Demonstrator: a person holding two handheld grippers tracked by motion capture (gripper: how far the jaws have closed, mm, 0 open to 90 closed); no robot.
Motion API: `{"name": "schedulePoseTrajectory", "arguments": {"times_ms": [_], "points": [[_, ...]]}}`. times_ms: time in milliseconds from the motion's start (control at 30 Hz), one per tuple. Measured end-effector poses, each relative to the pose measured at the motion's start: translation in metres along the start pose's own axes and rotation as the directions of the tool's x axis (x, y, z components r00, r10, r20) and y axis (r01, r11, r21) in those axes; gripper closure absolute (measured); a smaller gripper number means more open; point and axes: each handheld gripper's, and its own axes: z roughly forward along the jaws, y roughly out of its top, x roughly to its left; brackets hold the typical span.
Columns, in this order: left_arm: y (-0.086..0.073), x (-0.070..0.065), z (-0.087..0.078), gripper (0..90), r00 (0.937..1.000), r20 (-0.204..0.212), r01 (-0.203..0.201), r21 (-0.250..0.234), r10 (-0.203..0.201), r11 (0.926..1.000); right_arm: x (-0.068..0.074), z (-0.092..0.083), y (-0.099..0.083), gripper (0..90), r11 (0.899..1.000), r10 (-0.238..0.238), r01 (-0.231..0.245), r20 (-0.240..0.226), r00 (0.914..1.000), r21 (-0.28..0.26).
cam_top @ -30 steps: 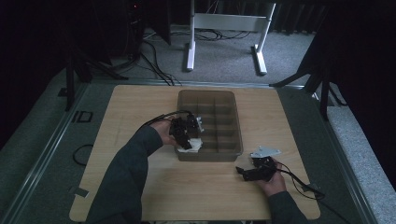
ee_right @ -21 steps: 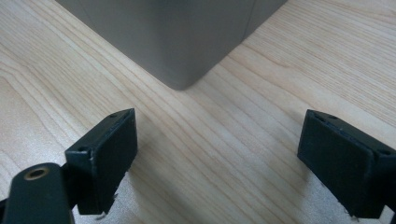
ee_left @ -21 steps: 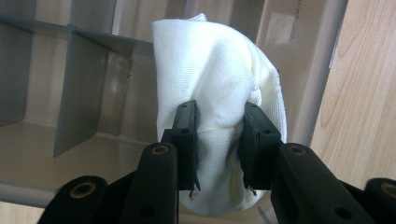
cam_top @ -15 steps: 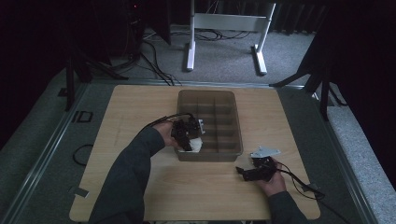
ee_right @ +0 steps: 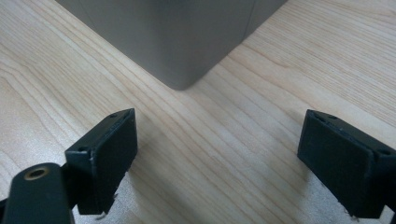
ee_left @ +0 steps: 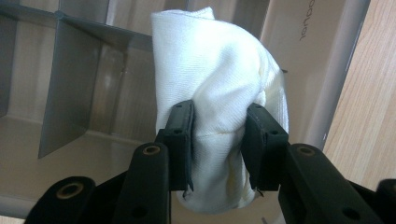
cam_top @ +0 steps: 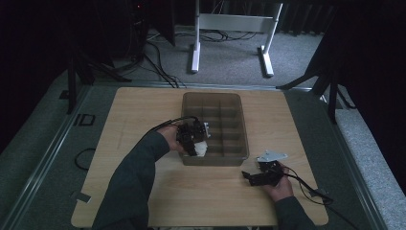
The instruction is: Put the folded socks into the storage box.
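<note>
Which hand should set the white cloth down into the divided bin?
Left. The left gripper has the white cloth between its fingers, over the divided bin. The right gripper is open and empty on the table.

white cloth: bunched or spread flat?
Bunched. In the left gripper view the white cloth is a rolled-up wad between the left gripper's fingers, over a corner compartment of the divided bin.
</note>
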Motion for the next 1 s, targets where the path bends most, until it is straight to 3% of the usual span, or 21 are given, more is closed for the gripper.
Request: {"name": "schedulePoseTrajectory", "arguments": {"times_ms": [600,1000], "points": [[-0.007,-0.003,-0.013,51.1,0.9992,-0.04,0.004,-0.016,-0.005,0.9999,0.0,0.0,0.0,11.6,1.0,0.0,0.0,0.0,1.0,0.0],[-0.012,-0.005,-0.027,55.1,0.999,-0.045,0.0,-0.077,-0.003,0.997,0.0,0.0,0.0,11.6,1.0,0.0,0.0,0.0,1.0,0.0]]}}
